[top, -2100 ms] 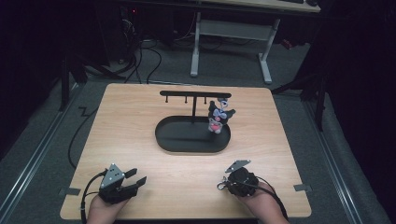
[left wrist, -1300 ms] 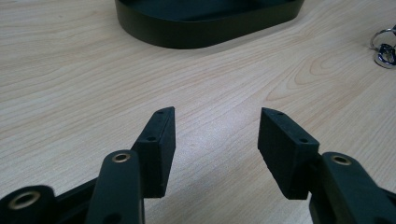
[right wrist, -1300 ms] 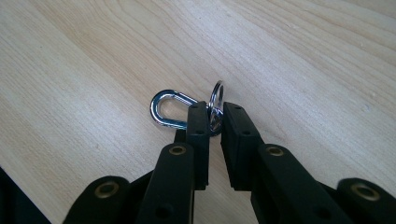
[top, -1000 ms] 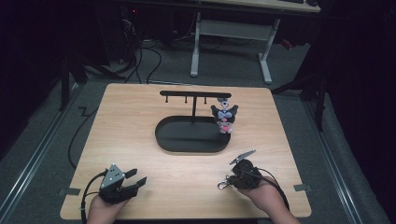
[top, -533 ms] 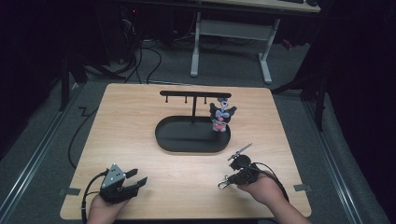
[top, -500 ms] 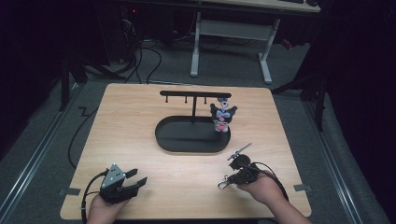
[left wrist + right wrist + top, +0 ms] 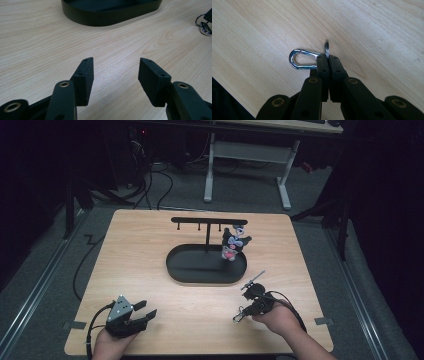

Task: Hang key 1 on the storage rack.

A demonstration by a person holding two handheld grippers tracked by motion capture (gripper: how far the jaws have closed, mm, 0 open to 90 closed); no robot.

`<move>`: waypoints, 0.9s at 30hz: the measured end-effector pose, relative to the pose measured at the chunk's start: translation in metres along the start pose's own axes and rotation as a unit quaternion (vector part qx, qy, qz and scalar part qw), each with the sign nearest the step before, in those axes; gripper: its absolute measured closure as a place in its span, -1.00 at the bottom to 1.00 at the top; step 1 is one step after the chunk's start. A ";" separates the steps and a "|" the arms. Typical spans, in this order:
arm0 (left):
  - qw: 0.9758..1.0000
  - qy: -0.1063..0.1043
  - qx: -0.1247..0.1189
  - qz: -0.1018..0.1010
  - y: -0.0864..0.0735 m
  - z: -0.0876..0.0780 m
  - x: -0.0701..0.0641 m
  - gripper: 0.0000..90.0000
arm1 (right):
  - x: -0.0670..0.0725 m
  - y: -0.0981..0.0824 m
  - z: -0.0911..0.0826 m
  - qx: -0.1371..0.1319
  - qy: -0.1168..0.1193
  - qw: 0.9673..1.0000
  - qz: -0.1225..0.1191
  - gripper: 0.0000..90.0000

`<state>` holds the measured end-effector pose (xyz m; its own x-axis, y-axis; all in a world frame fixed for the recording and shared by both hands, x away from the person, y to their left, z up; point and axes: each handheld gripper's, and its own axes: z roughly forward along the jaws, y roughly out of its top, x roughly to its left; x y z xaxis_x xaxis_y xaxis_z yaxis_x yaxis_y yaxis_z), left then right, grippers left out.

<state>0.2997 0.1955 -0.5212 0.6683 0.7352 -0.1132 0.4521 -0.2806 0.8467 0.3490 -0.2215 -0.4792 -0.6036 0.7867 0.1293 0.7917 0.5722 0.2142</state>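
Pinching a silver key ring (image 7: 326, 47) edge-on, your right gripper (image 7: 326, 57) has its jaws clamped tight; they have just finished closing on it, and a snap hook (image 7: 300, 59) hangs off to one side. In the last second that hand has crept toward the table's (image 7: 150, 245) front right corner, so the grab looks secure and, by my guess, ready to lift toward the rack (image 7: 209, 221). Your left gripper (image 7: 115, 71) rests near the front left corner, jaws apart and empty. At the table's middle stands a black oval tray (image 7: 190, 270); a plush keychain (image 7: 232, 242) hangs from the rack's right end. Dark floor, cables and a desk frame lie beyond the far edge.
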 end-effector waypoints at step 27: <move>1.000 0.000 -0.002 0.004 0.000 0.000 -0.001 0.03 | 0.010 0.008 -0.046 -0.037 -0.001 0.999 -0.022 0.99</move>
<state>0.2991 0.1946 -0.5214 0.6713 0.7334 -0.1070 0.4447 -0.2831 0.8497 0.3455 -0.2197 -0.4315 -0.6379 0.7613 0.1164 0.7549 0.5882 0.2899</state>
